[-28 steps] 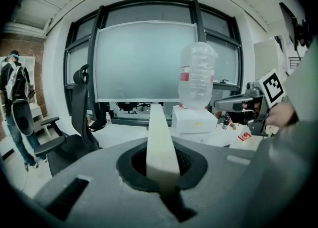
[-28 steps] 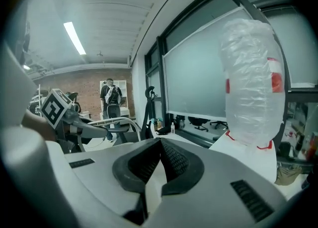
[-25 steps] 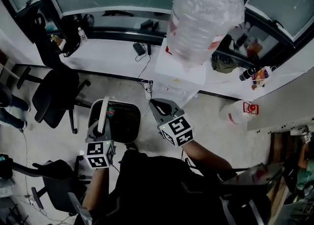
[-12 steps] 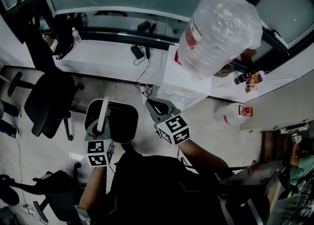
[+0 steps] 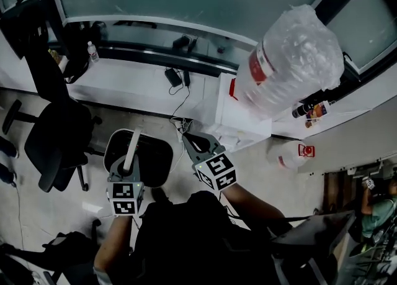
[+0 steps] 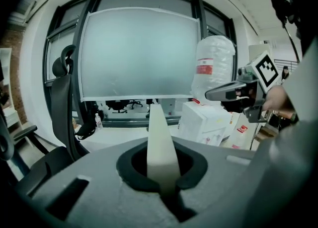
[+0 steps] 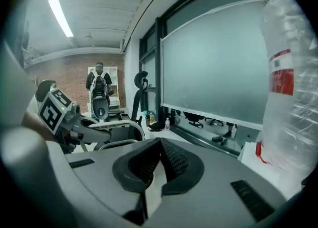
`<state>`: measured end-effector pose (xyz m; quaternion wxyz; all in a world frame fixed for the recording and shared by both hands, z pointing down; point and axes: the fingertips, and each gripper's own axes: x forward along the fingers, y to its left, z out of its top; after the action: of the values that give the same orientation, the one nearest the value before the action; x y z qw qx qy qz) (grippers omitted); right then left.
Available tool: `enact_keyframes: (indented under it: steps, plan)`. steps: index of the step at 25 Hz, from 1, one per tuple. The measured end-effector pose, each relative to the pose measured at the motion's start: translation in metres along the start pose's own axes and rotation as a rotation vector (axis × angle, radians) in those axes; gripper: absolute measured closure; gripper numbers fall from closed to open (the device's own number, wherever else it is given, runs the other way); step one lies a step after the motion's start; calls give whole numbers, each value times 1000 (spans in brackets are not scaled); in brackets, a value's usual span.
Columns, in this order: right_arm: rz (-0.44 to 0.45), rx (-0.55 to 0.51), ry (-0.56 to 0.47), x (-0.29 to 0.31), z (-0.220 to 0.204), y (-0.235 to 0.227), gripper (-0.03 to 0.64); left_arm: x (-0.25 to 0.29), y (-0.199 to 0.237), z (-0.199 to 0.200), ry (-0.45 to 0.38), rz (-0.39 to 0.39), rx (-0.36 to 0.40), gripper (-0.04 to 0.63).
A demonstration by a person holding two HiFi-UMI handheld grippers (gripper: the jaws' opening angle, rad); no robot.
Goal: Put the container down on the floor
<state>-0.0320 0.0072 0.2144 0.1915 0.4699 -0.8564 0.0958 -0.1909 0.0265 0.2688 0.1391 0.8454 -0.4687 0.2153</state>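
The container [image 5: 152, 159] is a black bin with a pale rim, seen from above in the head view. Its white handle [image 5: 130, 151] stands up over it, and my left gripper [image 5: 126, 169] is shut on that handle. In the left gripper view the white handle strip [image 6: 159, 137] rises out of the closed jaws of the left gripper [image 6: 162, 185]. I cannot tell whether the bin touches the floor. Just right of the bin my right gripper [image 5: 188, 141] points forward, shut and with nothing in it. The right gripper view shows the same gripper [image 7: 158, 147] with its pads together.
A white water dispenser [image 5: 239, 119] with a big plastic-wrapped bottle [image 5: 291, 60] stands ahead to the right. A second bottle [image 5: 291, 153] lies on the floor beyond it. A black office chair [image 5: 53, 144] stands at the left. Cables [image 5: 177, 82] lie on the white sill.
The head view has swung, so the dispenser and bottle now sit further right. Both grippers and the bin keep about the same place below, and the left grip on the handle is unchanged.
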Motion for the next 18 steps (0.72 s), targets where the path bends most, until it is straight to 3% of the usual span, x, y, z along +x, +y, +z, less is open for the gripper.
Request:
enact_keyframes:
  steps: [11,18]
  plan:
    - [3,3,7,57,-4,-40,614,59,27,8,37,-4,9,586]
    - [17,67,27,100,-30,-79,614,113,29,4,61,9,3,586]
